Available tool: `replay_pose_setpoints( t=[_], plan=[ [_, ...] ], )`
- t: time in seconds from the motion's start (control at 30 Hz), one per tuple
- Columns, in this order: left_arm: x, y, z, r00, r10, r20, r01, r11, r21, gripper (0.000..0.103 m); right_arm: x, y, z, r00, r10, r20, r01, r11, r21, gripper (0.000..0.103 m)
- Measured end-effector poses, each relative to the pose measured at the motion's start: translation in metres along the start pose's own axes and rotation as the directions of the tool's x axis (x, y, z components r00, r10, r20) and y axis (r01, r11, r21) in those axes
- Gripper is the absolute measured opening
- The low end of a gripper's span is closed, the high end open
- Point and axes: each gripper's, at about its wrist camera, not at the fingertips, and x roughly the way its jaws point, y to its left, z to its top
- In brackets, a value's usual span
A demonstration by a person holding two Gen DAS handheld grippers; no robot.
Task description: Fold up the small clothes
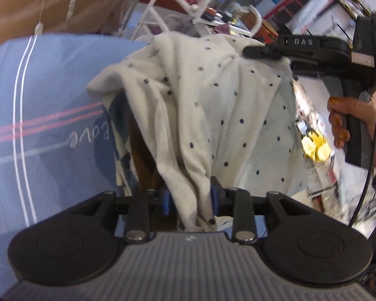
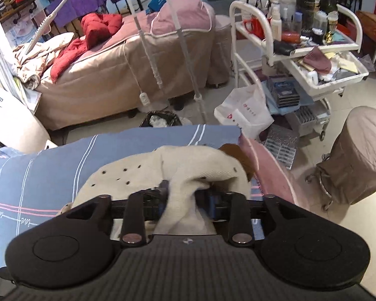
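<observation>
Dotted garment (image 2: 148,173) on striped blue cloth (image 2: 50,168), cluttered room

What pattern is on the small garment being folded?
Cream-white with small, scattered dark dots. The garment shows best in the left wrist view, where the dots read navy.

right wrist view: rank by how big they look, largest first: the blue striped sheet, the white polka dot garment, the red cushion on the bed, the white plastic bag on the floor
1. blue striped sheet
2. white polka dot garment
3 and 4. white plastic bag and red cushion look about alike; the cushion lies farther from the camera, so no firm order.
</observation>
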Motion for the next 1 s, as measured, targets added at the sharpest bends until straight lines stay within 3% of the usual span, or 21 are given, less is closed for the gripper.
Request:
replay_pose_setpoints(
  t=[0.03, 0.07, 0.1, 0.13, 0.17, 0.23, 0.33, 0.4, 0.5, 0.57, 0.67, 0.83, 0.93, 1.0],
  plan=[
    [-0.005, -0.001, 0.004, 1.000, 0.013, 0.009, -0.014, 0.999, 0.032, 0.058, -0.009, 0.002, -0.001, 0.999, -0.015, 0.038, 0.015, 1.000, -0.013, 0.059],
    [-0.011, -0.001, 0.008, 0.999, 0.027, 0.023, -0.029, 0.998, 0.061, 0.069, -0.020, 0.003, -0.002, 0.996, -0.040, 0.078, 0.043, 0.999, -0.031, 0.061],
    [-0.017, 0.000, 0.012, 0.998, 0.039, 0.042, -0.043, 0.995, 0.092, 0.083, -0.032, 0.005, -0.005, 0.991, -0.068, 0.119, 0.075, 0.996, -0.054, 0.068],
    [-0.027, -0.002, 0.013, 0.996, 0.048, 0.071, -0.057, 0.989, 0.135, 0.087, -0.047, 0.008, -0.008, 0.983, -0.082, 0.164, 0.097, 0.992, -0.080, 0.073],
    [-0.040, -0.007, 0.014, 0.993, 0.055, 0.102, -0.073, 0.981, 0.182, 0.087, -0.060, 0.012, -0.012, 0.977, -0.073, 0.198, 0.096, 0.989, -0.110, 0.079],
    [-0.054, -0.020, 0.020, 0.987, 0.050, 0.156, -0.090, 0.960, 0.266, 0.087, -0.082, 0.016, -0.023, 0.978, 0.015, 0.210, 0.025, 0.982, -0.186, 0.082],
    [-0.052, -0.042, 0.041, 0.987, 0.013, 0.158, -0.071, 0.926, 0.372, 0.085, -0.091, 0.018, -0.040, 0.985, 0.107, 0.137, -0.079, 0.977, -0.196, 0.060],
    [-0.043, -0.053, 0.052, 0.988, 0.006, 0.157, -0.073, 0.902, 0.426, 0.083, -0.087, 0.019, -0.051, 0.990, 0.105, 0.095, -0.086, 0.979, -0.187, 0.033],
    [-0.022, -0.065, 0.064, 0.990, 0.017, 0.138, -0.083, 0.868, 0.490, 0.079, -0.078, 0.023, -0.067, 0.993, 0.098, 0.065, -0.080, 0.969, -0.232, 0.032],
    [-0.002, -0.070, 0.067, 0.992, 0.060, 0.109, -0.109, 0.847, 0.521, 0.077, -0.070, 0.024, -0.075, 0.997, 0.068, 0.043, -0.055, 0.965, -0.258, 0.032],
    [0.033, -0.063, 0.067, 0.989, 0.131, 0.066, -0.147, 0.840, 0.522, 0.076, -0.054, 0.024, -0.090, 1.000, -0.012, -0.024, 0.006, 0.964, -0.265, 0.032],
    [0.050, -0.061, 0.057, 0.988, 0.145, 0.062, -0.154, 0.818, 0.554, 0.084, -0.049, 0.016, -0.102, 0.999, 0.004, -0.032, -0.011, 0.978, -0.206, 0.032],
    [0.032, -0.065, 0.059, 0.989, 0.123, 0.078, -0.146, 0.829, 0.539, 0.084, -0.067, 0.018, -0.090, 1.000, 0.013, 0.019, -0.009, 0.982, -0.189, 0.032],
    [0.018, -0.066, 0.060, 0.989, 0.108, 0.100, -0.144, 0.850, 0.506, 0.084, -0.081, 0.024, -0.078, 0.998, 0.031, 0.063, -0.017, 0.978, -0.209, 0.039]
  ],
)
